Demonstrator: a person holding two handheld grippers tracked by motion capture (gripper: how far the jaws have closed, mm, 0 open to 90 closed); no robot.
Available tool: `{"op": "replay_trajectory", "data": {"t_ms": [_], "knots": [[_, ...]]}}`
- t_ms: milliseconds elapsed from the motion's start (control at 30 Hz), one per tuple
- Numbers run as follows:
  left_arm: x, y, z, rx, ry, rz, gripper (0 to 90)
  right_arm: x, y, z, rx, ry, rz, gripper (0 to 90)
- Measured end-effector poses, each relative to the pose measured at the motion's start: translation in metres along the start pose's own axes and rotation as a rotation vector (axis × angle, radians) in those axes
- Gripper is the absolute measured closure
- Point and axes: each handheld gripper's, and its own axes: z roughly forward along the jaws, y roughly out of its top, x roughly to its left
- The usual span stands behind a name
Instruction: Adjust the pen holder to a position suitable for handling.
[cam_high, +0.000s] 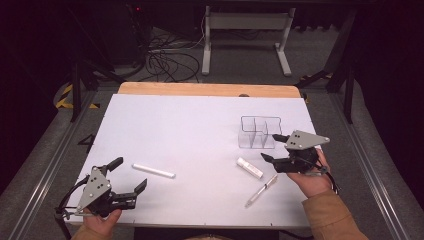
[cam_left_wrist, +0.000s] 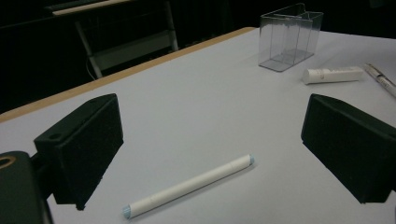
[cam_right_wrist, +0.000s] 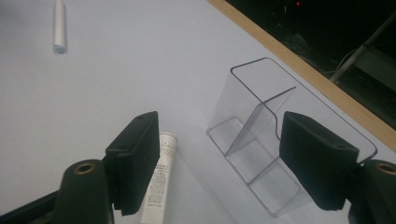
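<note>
Small dark print is seen on the white tube (cam_right_wrist: 158, 186) lying on the tabletop (cam_right_wrist: 116, 84), too blurred to be read. No other text, brand, number or sign can be made out.

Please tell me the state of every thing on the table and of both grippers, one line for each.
left gripper: open, empty, by the near left edge.
right gripper: open, empty.
white marker: capped, lying flat.
white tube: capped, lying flat.
clear pen: lying flat, near the tube.
clear organizer: upright, compartments empty.
table: covered with a white sheet.
</note>
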Motion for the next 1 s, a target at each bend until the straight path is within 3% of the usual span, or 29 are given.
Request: {"op": "replay_trajectory", "data": {"t_ms": [1000], "knots": [[-0.002, 0.001, 0.0, 0.007, 0.002, 0.019, 6.3, -0.028, 0.023, 0.021, 0.101, 0.034, -0.069, 35.3]]}}
